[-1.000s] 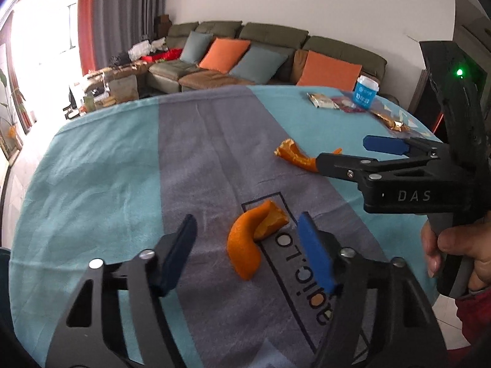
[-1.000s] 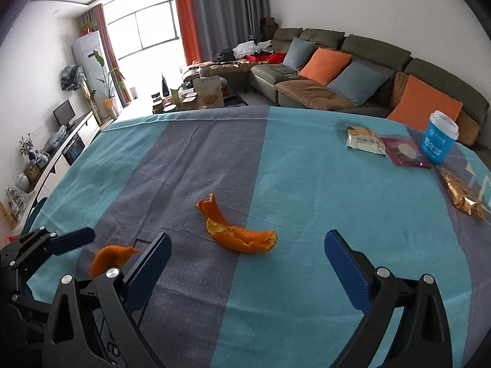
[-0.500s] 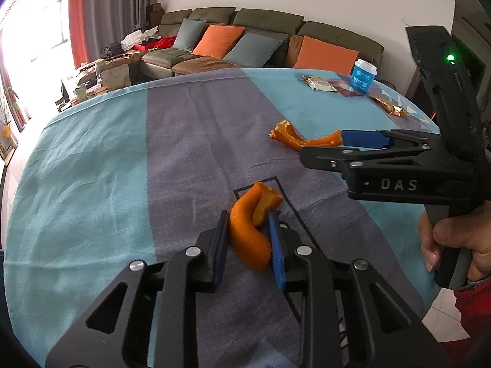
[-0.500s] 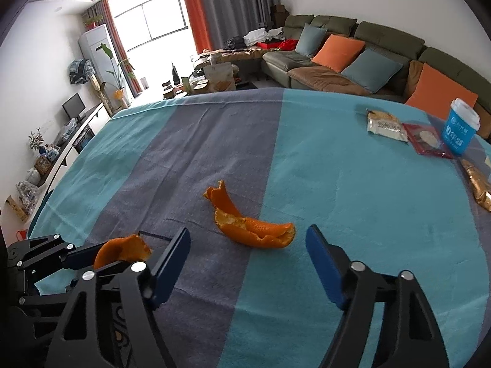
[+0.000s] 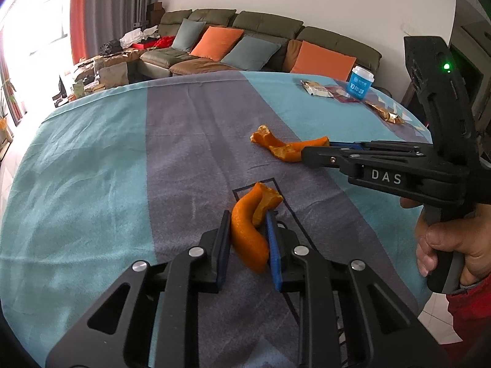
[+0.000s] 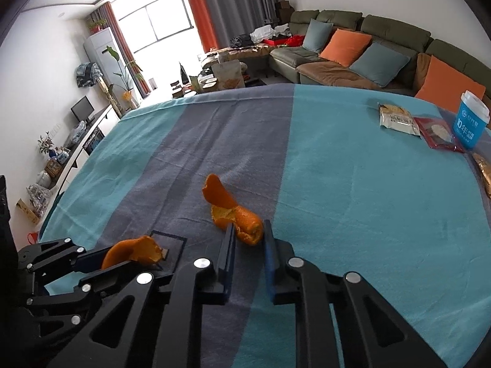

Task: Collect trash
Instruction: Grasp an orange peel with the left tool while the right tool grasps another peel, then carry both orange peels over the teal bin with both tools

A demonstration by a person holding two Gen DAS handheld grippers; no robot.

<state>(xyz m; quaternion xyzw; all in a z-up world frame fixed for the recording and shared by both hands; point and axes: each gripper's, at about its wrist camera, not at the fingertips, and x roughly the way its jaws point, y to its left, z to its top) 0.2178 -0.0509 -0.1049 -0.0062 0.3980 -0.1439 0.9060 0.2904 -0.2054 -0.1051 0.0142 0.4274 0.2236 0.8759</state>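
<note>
Tablecloth (image 5: 92, 184): peels (image 5: 248, 239) between jaws (both).

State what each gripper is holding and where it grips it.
Left gripper: closing on the curled orange peel, near end. Right gripper: closing on the longer peel, near end.

I am in a home living room: sectional sofa (image 6: 362, 58) with orange and grey cushions (image 6: 345, 47), curtained window (image 6: 159, 21), houseplant (image 6: 122, 70), and a monitor (image 6: 82, 109) on a low cabinet.
</note>
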